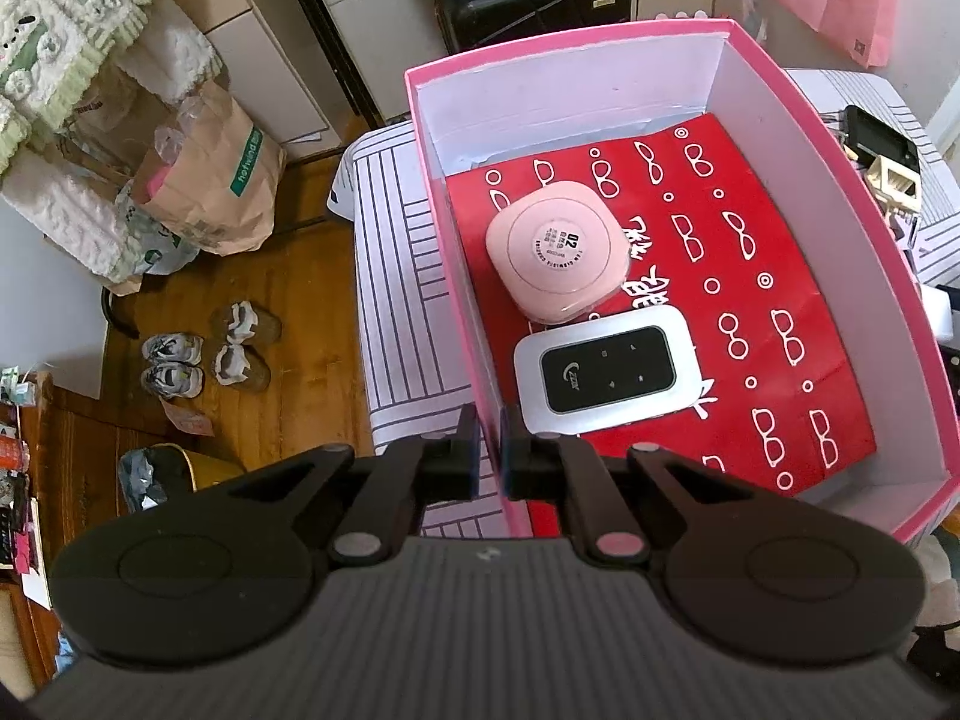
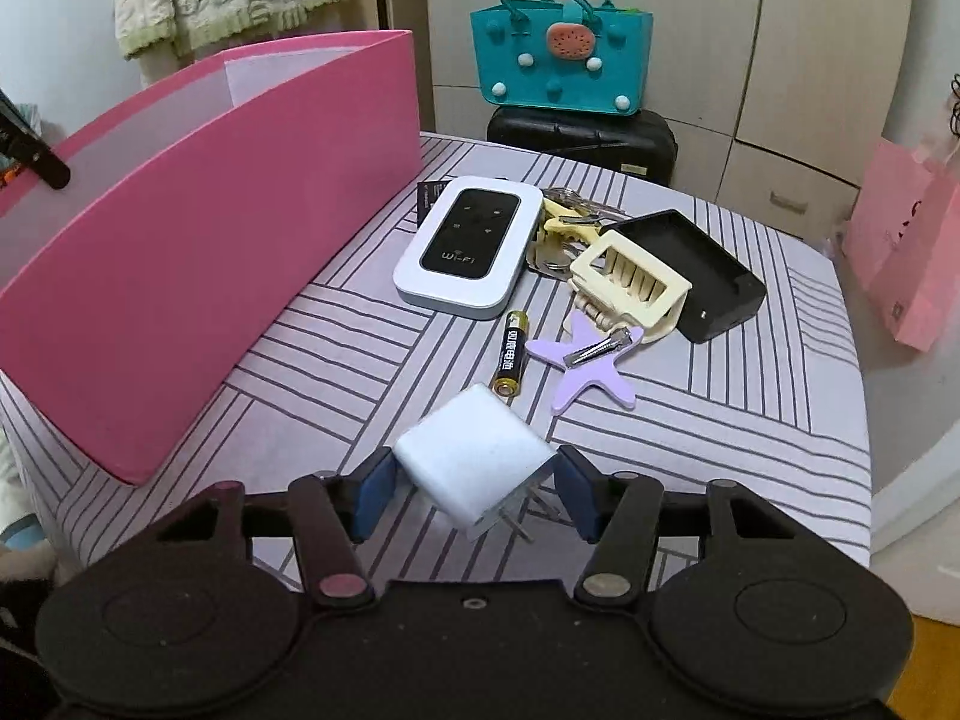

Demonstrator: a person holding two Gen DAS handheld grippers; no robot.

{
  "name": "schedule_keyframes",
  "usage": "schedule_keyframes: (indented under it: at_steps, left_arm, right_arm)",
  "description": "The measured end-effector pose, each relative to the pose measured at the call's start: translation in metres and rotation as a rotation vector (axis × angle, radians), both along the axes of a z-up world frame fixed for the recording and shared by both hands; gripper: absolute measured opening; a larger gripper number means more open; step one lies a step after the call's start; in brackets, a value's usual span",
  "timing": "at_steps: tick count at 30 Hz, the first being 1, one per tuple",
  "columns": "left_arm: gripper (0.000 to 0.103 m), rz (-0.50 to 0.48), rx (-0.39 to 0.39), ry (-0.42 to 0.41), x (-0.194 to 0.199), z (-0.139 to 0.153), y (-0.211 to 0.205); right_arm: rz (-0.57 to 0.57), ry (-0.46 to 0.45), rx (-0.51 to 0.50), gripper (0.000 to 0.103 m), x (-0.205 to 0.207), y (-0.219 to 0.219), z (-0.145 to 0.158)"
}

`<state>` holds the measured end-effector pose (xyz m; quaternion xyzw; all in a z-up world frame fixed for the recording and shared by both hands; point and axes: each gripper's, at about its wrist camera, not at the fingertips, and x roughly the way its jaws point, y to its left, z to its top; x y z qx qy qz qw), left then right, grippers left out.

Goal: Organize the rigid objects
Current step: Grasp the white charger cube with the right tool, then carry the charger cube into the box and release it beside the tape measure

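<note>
Reaching over the striped surface, the right gripper is bracketing a white charger plug with its jaws standing apart; the left blue pad seems to be touching or nearly touching the plug's side, while the right pad is still clear of it, so the plug is not yet clamped. It is lying tilted on the surface, with its metal prongs pointing toward the camera. I judge that the step in hand is the pick-up of this plug, and the next move is calling for closing the jaws squarely on its flat sides, avoiding the prongs, then lifting it over the wall of the pink box. Meanwhile the left gripper is holding the near wall of that pink box, its jaws clamped together on the thin cardboard, probably to steady it. Inside are lying a pink compact case and a white pocket router on red paper. A second router, a battery, a cream hair claw and a purple star clip are still waiting outside.
</note>
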<state>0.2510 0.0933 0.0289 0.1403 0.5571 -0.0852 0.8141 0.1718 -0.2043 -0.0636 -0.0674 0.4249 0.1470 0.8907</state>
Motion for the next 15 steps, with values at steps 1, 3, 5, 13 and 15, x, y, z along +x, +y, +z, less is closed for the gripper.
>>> schedule_keyframes:
  at_steps: [1,3,5,13,15]
  left_arm:
    - [0.006,0.000,-0.003,0.002,0.000,0.001,0.000]
    - [0.006,-0.005,-0.001,0.000,0.000,0.002,0.000]
    - [0.006,-0.010,0.000,-0.005,0.001,0.004,0.000]
    - [0.006,-0.015,-0.037,0.012,0.007,0.006,0.008]
    - [0.006,-0.021,-0.033,0.011,0.008,0.006,0.007]
  right_arm:
    - [-0.003,-0.005,-0.006,0.063,0.000,0.001,0.001]
    - [-0.009,0.000,-0.010,0.063,0.001,0.001,0.003]
    - [-0.014,0.011,-0.002,0.063,0.002,0.001,0.006]
    - [0.070,0.001,0.022,0.063,-0.005,0.009,0.037]
    - [0.100,-0.030,0.018,0.063,-0.007,0.013,0.055]
